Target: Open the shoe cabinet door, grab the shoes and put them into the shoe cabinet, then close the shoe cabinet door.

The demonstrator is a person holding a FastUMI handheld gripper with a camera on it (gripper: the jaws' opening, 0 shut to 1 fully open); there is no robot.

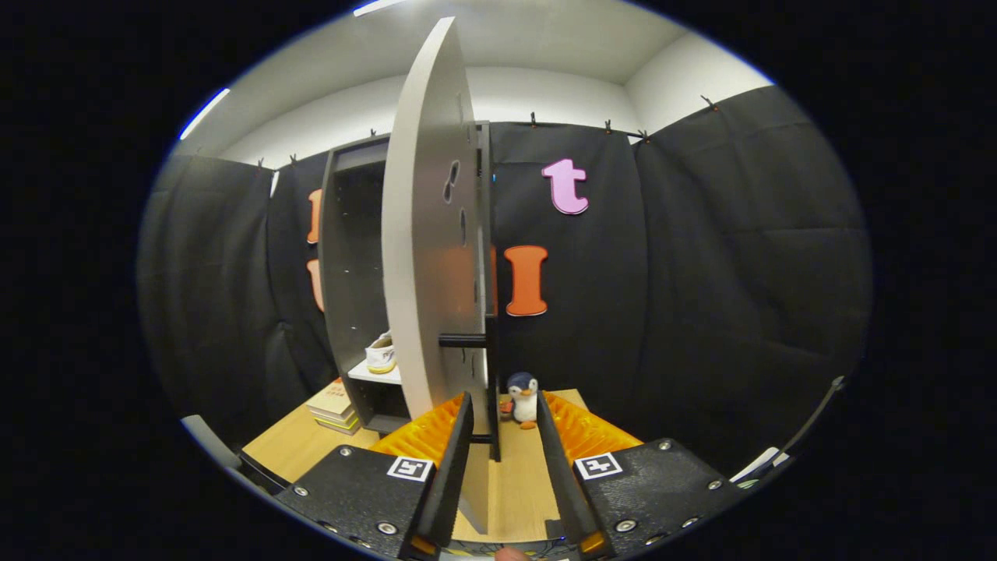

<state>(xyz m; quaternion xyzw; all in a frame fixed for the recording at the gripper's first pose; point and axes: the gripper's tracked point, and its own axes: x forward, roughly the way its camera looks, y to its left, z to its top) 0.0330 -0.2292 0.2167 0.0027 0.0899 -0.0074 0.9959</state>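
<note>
Right now the gripper (502, 425) has its two fingers spread apart, and the free edge of the shoe cabinet door (428, 234) stands between them, nearer the left finger (456, 452). The right finger (557, 460) is clearly apart from the door; whether the left finger touches the panel I cannot tell. Neither finger presses on anything that can be made out, so the jaws stand apart and clamp nothing.

The door is swung wide and seen almost edge-on, a pale grey panel rising from between the fingers. A short black handle bar (465, 340) juts from it just above the fingertips. Behind the door, to its left, stands the dark grey shoe cabinet (343, 257), its front uncovered and its inside dark. On a white shelf (374, 374) low inside the cabinet sits a light-coloured shoe (382, 354) with a pale yellow sole, close beside the door's inner face; only part of it shows past the panel.

The cabinet stands on a wooden table (530, 475). Left of the cabinet's foot, on the table, lies a small stack of books (335, 407). Right of the door's lower edge, just beyond the fingertips, a small toy penguin (523, 397) stands upright on the table, apart from both fingers.
</note>
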